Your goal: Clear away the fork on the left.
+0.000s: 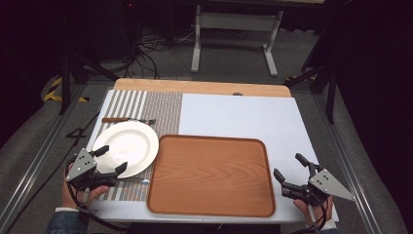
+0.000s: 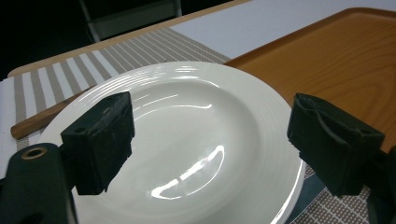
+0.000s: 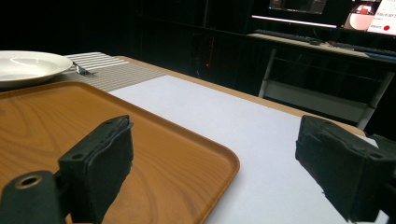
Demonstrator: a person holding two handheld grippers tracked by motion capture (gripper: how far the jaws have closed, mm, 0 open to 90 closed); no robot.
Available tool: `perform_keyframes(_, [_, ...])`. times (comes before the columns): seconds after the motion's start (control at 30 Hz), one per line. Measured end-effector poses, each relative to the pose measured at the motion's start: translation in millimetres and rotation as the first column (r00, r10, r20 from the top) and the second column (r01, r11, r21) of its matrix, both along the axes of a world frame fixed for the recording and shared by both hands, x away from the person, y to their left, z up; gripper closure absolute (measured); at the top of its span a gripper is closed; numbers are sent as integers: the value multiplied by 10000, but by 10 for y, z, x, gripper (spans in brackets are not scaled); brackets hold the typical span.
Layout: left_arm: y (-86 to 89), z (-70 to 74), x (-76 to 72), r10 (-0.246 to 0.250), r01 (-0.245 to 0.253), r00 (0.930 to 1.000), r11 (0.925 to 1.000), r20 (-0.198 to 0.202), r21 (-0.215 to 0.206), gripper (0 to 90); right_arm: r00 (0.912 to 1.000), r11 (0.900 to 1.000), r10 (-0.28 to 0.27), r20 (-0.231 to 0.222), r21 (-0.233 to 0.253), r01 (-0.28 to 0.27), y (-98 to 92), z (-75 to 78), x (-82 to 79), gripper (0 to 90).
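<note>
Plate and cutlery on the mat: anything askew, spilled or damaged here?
Nothing stands out. The plate sits flat and clean on the mat, beside the bare tray. A fork lies behind the plate; another utensil pokes out at its near edge, mostly hidden.

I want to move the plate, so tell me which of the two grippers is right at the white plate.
The left gripper: its open jaws reach over the round white plate's near rim, while the right gripper hangs beyond the wooden tray.
</note>
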State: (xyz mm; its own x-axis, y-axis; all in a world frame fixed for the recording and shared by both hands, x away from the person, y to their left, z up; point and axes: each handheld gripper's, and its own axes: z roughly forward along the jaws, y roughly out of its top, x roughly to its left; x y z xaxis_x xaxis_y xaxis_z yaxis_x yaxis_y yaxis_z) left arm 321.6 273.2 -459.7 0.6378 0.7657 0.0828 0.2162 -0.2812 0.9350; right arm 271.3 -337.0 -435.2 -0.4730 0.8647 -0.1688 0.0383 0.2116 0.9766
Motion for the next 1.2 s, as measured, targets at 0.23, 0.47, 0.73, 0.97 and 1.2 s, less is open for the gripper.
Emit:
perform_keyframes(0.23, [-12, 9, -21, 53, -54, 10000, 9998, 32, 193, 166, 9999, 9997, 111, 48, -236, -110, 85, 7, -3, 120])
perform_keyframes(0.47, [-17, 25, -12, 245, -241, 9997, 9980, -70, 582, 169, 9999, 9992, 145, -70, -382, -147, 137, -22, -4, 120])
perform_keyframes(0.73, [133, 114, 61, 371, -350, 9989, 9966, -271, 742, 191, 9992, 9991, 121, -371, -396, -136, 133, -49, 27, 121])
perform_keyframes(0.97, [269, 209, 276, 502, -462, 9976, 9955, -479, 822, 189, 9982, 9986, 211, -563, -471, -238, 139, -64, 31, 123])
perform_keyframes(1.2, [210, 401, 551, 448, -330, 9972, 9819, -593, 1867, 187, 9978, 9986, 144, -648, -492, -176, 119, -65, 36, 122])
